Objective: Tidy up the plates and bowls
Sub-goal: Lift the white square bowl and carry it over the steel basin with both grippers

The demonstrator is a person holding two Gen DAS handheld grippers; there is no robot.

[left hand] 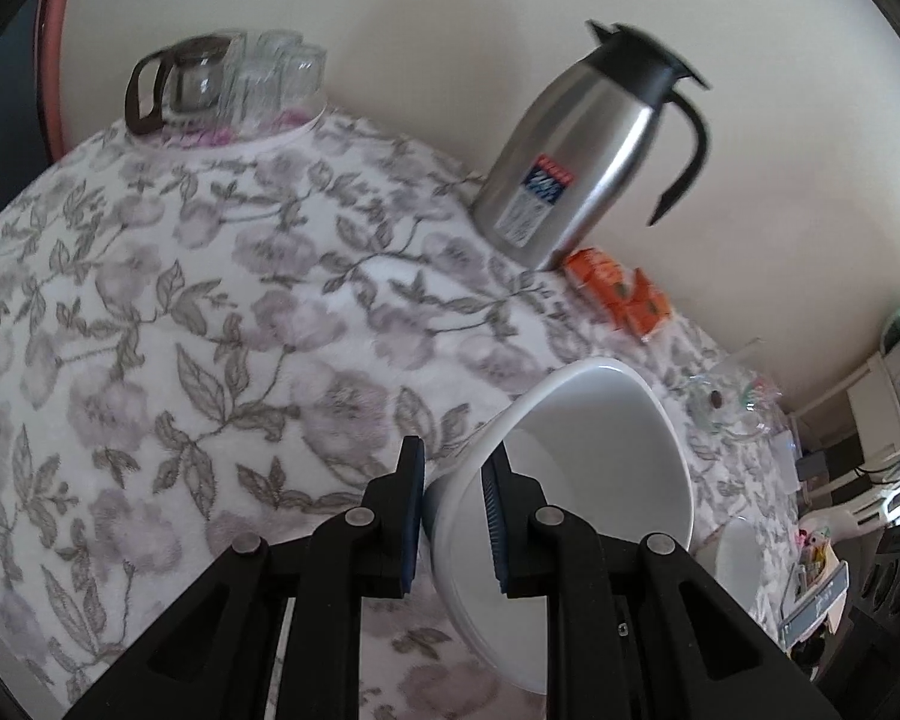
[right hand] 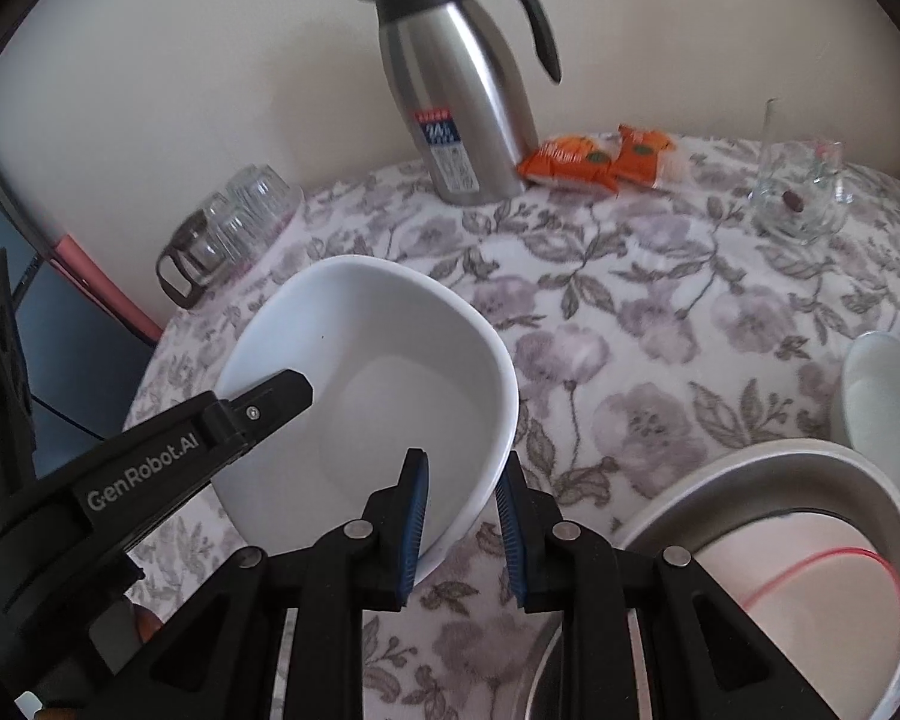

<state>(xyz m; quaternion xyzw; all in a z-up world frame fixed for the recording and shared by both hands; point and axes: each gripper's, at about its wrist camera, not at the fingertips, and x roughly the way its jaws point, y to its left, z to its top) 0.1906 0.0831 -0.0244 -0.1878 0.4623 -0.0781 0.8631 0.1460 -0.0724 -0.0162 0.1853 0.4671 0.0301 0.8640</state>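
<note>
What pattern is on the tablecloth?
Grey-purple flowers and leaves on white tablecloth; clearest in right wrist view.

Non-task clutter along the table's far edge

Steel thermos jug (right hand: 462,102), orange snack packets (right hand: 594,159) just beside it; upturned glasses (right hand: 234,222) far-left corner, glass mug (right hand: 801,192) far-right.

Home dining spot, floral tablecloth (left hand: 222,312), steel thermos jug (right hand: 456,102), upturned glasses (left hand: 276,72), snack packets (right hand: 600,159)
</note>
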